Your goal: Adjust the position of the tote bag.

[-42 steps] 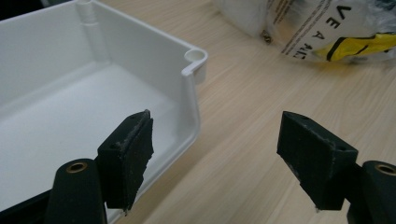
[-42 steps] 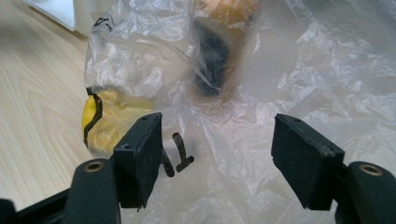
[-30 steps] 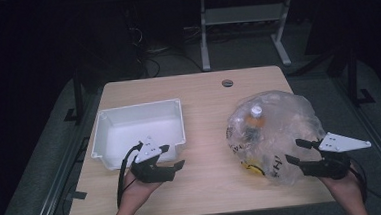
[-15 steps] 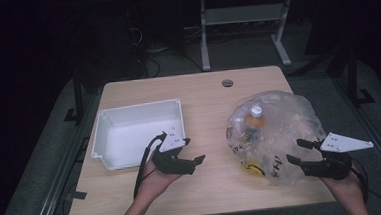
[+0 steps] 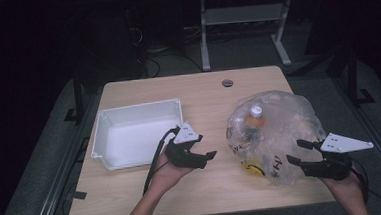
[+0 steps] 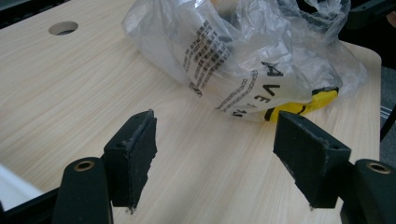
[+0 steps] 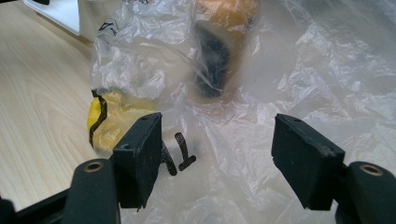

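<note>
We are inspecting a wooden tabletop (image 5: 207, 94) carrying a white tray (image 5: 110, 122) toward its left edge and a clear plastic bag (image 5: 275, 132) toward its right edge. The bag is lying crumpled, with black lettering and a yellow patch on its near-left side, and a bottle with a white cap (image 5: 255, 114) is standing inside it along with darker items we cannot identify. We are holding the left gripper (image 5: 205, 147) just off the near-right corner of the tray, between tray and bag, pointing toward the bag without touching it. Its jaws are standing spread; they have just been closing slightly, with nothing but bare wood between them, as the left gripper view confirms, where the bag (image 6: 261, 56) is lying a little beyond the pads (image 6: 135, 158). We are holding the right gripper (image 5: 295, 151) at the near-right side of the bag, close to the tabletop's near edge. Its jaws are also standing spread, and in the right gripper view crumpled plastic (image 7: 299, 74) is lying between and ahead of the pads (image 7: 299, 154); we cannot tell whether they are touching it. A round hole (image 5: 227, 82) is sitting near the far edge.
</note>
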{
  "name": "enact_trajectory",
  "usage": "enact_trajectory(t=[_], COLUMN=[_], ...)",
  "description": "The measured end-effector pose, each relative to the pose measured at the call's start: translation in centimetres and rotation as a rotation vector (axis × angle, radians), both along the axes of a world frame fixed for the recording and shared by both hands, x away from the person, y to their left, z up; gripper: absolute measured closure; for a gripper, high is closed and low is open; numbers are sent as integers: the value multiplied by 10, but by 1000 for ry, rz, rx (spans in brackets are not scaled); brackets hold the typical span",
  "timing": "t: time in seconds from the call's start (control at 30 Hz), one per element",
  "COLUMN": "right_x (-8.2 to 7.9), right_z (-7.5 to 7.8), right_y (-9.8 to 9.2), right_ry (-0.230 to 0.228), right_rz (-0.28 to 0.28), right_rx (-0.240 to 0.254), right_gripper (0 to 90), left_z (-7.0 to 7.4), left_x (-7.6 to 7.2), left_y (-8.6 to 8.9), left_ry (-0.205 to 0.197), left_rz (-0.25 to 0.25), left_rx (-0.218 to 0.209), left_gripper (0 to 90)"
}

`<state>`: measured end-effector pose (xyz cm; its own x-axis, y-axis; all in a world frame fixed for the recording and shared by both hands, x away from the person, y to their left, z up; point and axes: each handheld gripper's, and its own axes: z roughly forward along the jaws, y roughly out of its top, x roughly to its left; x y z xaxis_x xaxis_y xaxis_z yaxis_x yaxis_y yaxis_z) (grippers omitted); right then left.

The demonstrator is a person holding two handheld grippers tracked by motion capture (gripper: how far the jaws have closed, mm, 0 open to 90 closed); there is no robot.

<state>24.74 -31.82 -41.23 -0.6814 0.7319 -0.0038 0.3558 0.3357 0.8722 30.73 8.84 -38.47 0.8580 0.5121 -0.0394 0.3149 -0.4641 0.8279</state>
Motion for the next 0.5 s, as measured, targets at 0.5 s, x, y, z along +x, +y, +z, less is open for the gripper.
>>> enact_trajectory(t=[0.5], right_x=[-2], right_z=[-2], right_y=[0], right_ry=[3], right_rz=[2], right_rx=[2], right_gripper=[331], left_z=[7], left_x=[20], left_y=[-40], left_ry=[5], left_rz=[-35], left_rx=[2], left_gripper=[323])
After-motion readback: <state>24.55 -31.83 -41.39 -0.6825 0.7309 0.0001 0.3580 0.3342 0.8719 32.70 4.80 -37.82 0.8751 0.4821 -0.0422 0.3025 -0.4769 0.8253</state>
